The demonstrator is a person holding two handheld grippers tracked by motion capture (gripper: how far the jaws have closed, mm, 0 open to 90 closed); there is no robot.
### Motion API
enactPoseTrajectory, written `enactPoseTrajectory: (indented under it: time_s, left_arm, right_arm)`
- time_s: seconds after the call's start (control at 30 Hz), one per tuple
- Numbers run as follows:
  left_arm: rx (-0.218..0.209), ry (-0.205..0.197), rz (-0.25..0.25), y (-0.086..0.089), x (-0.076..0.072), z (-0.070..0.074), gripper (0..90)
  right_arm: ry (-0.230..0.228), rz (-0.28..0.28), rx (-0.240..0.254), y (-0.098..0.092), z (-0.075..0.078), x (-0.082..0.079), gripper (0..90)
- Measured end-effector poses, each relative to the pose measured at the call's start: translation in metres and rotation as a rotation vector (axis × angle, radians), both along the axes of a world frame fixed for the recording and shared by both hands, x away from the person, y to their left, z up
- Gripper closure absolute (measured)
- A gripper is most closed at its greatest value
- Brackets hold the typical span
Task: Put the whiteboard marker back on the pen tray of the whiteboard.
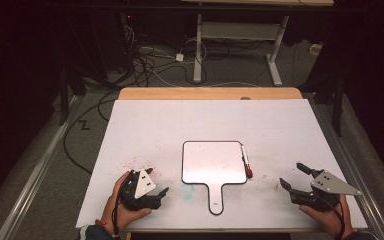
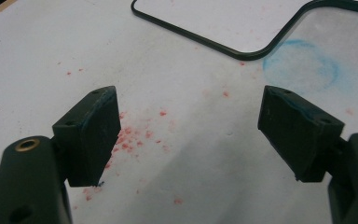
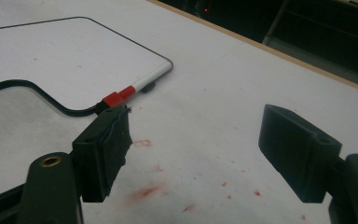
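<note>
Both grippers rest spread and empty: left gripper (image 1: 156,186) at 7 o'clock of the board (image 1: 213,162), right gripper (image 1: 293,177) at 4. Likely next: right takes the marker (image 1: 246,161) along the board's 3 o'clock edge.

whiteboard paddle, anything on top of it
A red-capped marker lies along the right edge of the whiteboard paddle; otherwise faint red smudges. Whether the marker overlaps the frame or lies beside it is unclear.

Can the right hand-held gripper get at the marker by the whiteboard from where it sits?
Probably yes. The right hand-held gripper is open, and the red-capped marker lies along the right edge of the paddle whiteboard, with only bare, red-smudged table cover between them.
</note>
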State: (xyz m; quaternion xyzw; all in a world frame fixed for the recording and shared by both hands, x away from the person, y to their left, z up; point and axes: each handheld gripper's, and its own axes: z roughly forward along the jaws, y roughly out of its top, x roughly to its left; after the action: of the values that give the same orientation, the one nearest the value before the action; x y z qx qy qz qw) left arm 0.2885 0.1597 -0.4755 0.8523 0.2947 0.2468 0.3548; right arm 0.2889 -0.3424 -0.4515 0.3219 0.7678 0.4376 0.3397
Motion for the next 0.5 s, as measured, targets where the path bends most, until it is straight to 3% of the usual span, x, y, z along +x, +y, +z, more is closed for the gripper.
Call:
enactPoseTrajectory:
  time_s: [0.13, 0.5]
  left_arm:
    - [0.007, 0.003, -0.003, 0.0001, -0.0002, -0.0003, 20.0]
    - [0.010, 0.001, -0.002, 0.0001, -0.0004, 0.0000, 20.0]
  right_arm:
    - [-0.022, -0.001, 0.004, -0.0003, 0.0017, -0.0014, 27.2]
    - [-0.020, 0.000, 0.003, -0.0006, 0.0017, -0.0010, 27.1]
